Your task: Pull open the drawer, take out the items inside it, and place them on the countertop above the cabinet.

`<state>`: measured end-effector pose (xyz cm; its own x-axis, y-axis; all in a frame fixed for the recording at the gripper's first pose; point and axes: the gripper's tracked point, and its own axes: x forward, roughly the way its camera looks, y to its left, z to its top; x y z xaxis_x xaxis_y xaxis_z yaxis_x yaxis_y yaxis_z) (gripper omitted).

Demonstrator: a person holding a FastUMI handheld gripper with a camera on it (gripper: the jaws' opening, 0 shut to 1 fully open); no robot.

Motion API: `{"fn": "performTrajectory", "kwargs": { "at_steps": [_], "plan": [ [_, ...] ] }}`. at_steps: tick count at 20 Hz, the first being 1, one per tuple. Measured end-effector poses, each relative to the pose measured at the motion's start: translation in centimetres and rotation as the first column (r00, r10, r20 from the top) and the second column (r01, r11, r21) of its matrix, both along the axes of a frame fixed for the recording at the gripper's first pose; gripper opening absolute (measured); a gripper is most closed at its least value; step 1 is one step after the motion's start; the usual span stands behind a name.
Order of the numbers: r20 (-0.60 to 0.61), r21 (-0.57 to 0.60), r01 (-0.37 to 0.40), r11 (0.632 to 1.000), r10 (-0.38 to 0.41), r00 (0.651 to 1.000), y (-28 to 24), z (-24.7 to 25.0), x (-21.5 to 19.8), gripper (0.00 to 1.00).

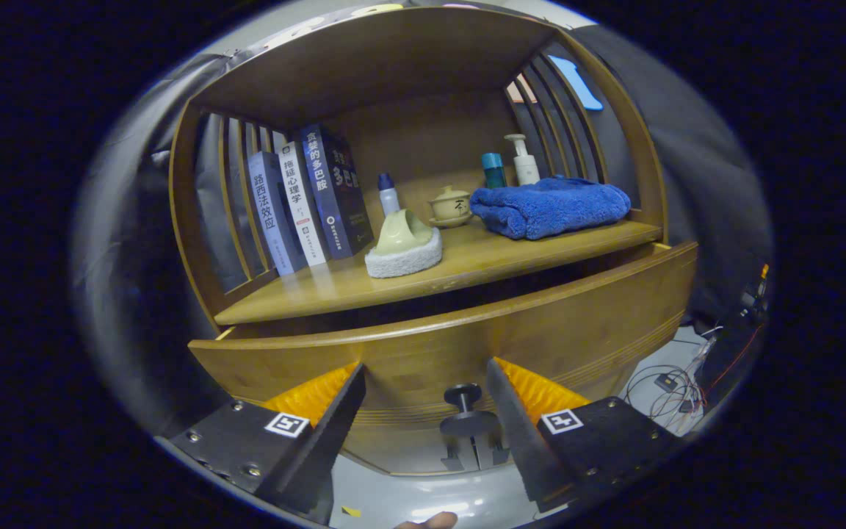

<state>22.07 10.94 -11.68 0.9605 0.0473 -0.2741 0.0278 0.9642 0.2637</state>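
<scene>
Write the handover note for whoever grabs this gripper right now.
Gripper: open, fingers either side of the drawer knob, not pressing it.
Drawer: pulled partly out below the countertop; its inside is hidden from here.
Countertop holds books, a folded blue towel, a sponge holder, a lidded cup, bottles.
Done: drawer started.
Left: pull further if needed, lift the items out, set them on the countertop.

Cabinet [423,66] & drawer front [577,323]: varnished wood w/ soft sheen, fine grooves low on the front. Knob [463,400]: dark, matt. Towel [549,206]: plush blue cloth. Books [309,198]: glossy paper covers. Pump bottle [524,163]: smooth plastic. Lidded cup [450,206]: glazed ceramic. Gripper [427,411] fingers apart, knob between them, untouched.
</scene>
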Motion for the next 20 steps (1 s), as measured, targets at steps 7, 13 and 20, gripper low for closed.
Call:
{"fn": "performTrajectory", "kwargs": {
  "at_steps": [7, 13, 20],
  "plan": [
    [-0.015, 0.012, -0.007, 1.0, 0.007, 1.0, 0.0, -0.1, 1.9, 0.99],
    [-0.02, 0.022, -0.009, 1.0, 0.009, 1.0, 0.3, 0.0, 2.6, 0.99],
    [-0.047, 0.029, -0.018, 0.999, 0.019, 0.999, 0.0, -1.1, 3.2, 0.99]
  ]
}}
